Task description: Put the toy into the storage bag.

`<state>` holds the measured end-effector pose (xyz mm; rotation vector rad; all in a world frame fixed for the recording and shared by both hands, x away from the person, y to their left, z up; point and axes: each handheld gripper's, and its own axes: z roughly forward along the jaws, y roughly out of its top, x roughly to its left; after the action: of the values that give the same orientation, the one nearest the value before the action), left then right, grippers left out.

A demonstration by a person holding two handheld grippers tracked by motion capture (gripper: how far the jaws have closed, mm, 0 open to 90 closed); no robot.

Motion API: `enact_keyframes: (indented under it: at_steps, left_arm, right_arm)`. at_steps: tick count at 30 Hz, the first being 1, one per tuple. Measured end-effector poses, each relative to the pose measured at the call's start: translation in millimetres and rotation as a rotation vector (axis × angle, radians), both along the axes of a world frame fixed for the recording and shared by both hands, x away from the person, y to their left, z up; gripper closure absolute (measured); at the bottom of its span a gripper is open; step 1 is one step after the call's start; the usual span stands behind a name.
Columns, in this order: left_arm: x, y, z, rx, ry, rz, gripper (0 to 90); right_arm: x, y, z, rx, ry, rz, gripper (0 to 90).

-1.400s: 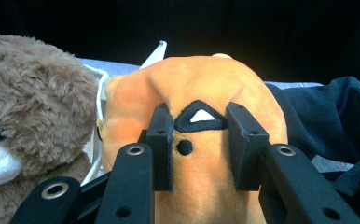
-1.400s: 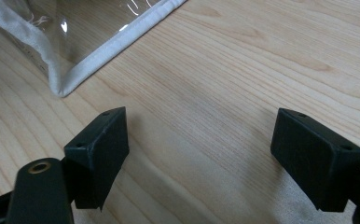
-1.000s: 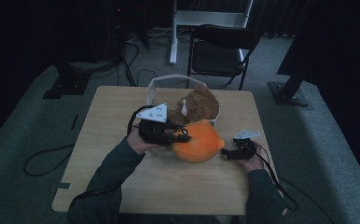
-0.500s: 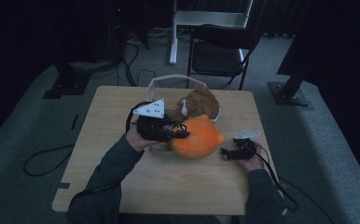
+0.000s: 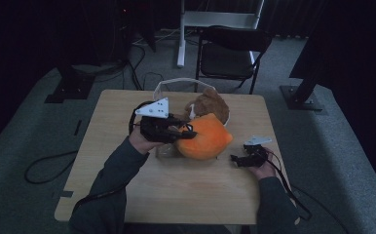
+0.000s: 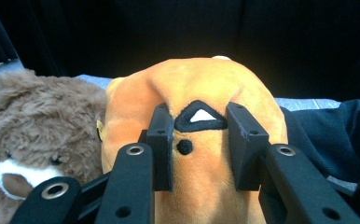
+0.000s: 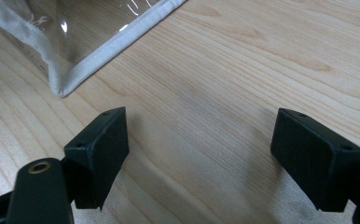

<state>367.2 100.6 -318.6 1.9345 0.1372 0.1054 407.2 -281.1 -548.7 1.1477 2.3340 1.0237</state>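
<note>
Orange plush (image 6: 201, 140) pinched, bagging not done.
Left gripper (image 6: 201, 144) jaws clamp it beside bear (image 6: 33, 135); right gripper (image 7: 215, 154) jaws spread over table (image 7: 243, 70), bag (image 7: 75, 32) ahead.

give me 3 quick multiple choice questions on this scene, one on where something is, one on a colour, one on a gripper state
1. Where is the brown teddy bear?
A. on the floor
B. behind the orange plush toy, by the clear bag
C. on the chair

2. What colour is the plush the left gripper grips?
A. orange
B. green
C. white

3. How do the right gripper's jaws stand?
A. shut on the bear
B. shut on the bag
C. open over bare table

Answers: B, the high view shows it there; A, the left gripper view shows orange fur between the jaws; C, the jaws stand wide apart over wood.
</note>
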Motion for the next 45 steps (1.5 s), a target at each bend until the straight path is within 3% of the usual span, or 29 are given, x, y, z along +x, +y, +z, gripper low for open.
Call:
enact_keyframes:
  at_steps: [12, 45]
  left_arm:
    - [6.6, 5.2, 7.8, -0.008, -0.011, 0.019, 66.5]
    - [32.8, 28.6, 9.9, -0.046, 0.012, 0.119, 66.5]
  right_arm:
    - [0.0, -0.1, 0.0, 0.0, 0.0, 0.001, 18.3]
    - [0.0, 0.0, 0.0, 0.0, 0.0, 0.0, 18.3]
